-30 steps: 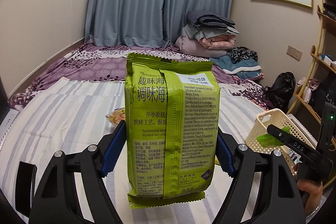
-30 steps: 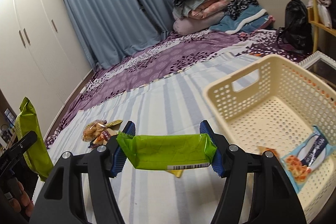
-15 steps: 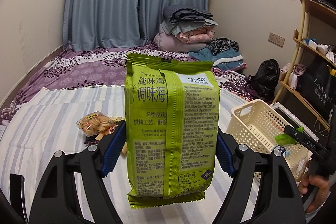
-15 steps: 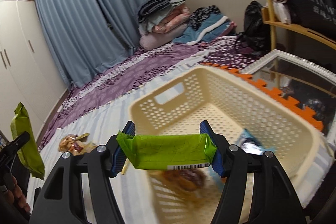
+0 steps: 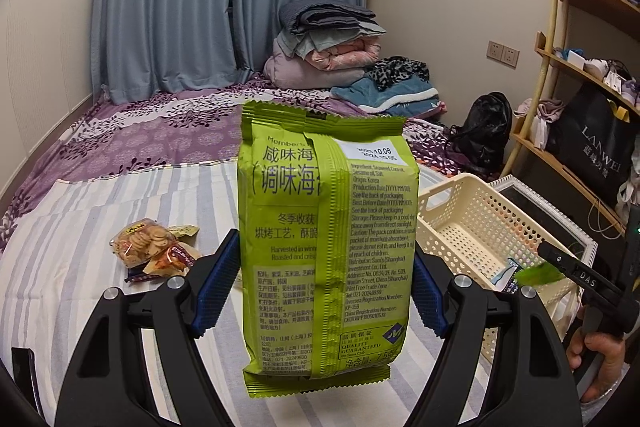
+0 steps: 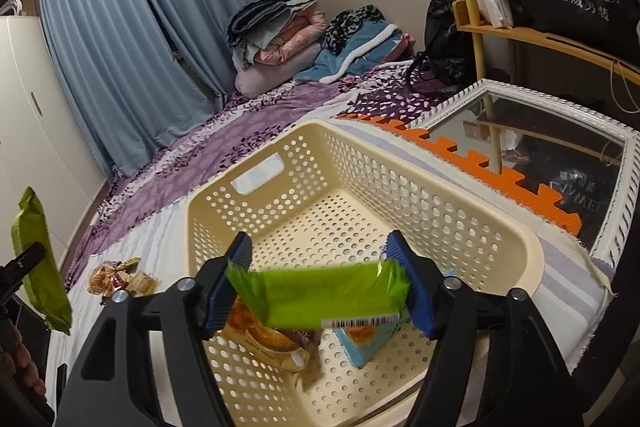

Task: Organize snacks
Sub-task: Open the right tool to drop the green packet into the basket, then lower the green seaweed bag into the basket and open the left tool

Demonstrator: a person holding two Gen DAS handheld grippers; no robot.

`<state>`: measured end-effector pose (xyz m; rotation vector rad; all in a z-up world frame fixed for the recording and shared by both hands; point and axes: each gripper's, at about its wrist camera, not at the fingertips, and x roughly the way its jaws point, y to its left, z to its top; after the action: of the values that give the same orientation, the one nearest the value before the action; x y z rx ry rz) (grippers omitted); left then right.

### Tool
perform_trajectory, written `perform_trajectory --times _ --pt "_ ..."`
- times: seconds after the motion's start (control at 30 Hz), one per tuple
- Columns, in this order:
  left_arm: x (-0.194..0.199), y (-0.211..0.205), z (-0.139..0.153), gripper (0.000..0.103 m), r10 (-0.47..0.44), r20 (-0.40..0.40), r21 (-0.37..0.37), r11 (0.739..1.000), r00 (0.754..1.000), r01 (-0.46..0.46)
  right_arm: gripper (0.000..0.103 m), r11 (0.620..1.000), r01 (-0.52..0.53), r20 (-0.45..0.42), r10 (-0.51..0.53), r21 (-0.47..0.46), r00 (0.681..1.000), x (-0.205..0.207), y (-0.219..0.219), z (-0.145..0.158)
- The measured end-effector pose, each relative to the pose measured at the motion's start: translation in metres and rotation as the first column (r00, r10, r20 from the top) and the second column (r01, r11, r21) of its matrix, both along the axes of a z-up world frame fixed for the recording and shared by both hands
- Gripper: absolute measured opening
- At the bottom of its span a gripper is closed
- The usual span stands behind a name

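Right hand-held gripper [image 6: 320, 291] opening above striped bed sheet [image 6: 160, 247].

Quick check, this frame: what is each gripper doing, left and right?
Left gripper: shut on the tall green seaweed bag.
Right gripper: jaws opening, small green packet dropping free over the basket.

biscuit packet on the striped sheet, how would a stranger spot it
Start at the cream basket on the striped sheet, then look left to the small pile of snacks. The biscuit packet is the clear one on top, showing round golden biscuits, unlike the opaque wrappers beside it.
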<state>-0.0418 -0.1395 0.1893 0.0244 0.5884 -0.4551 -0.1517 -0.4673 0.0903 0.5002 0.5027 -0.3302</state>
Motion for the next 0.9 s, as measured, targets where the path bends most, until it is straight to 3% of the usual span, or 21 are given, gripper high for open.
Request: perform_trajectory --times 0.4,0.5,0.9 --pt "-0.001 -0.032 -0.002 0.078 -0.085 -0.01 0.018 0.996 0.996 0.085 0.081 1.0 0.024 0.04 -0.024 0.004 0.999 -0.009 -0.005 0.008" --pt "-0.003 -0.048 -0.001 0.078 -0.12 -0.009 0.024 0.992 0.993 0.12 0.086 0.999 0.035 0.037 -0.034 -0.023 0.999 -0.011 -0.004 0.009" --pt "0.004 -0.12 0.001 0.078 -0.261 -0.02 0.005 0.965 0.965 0.261 0.088 0.996 0.016 0.027 -0.014 -0.087 1.0 -0.017 0.004 0.013"
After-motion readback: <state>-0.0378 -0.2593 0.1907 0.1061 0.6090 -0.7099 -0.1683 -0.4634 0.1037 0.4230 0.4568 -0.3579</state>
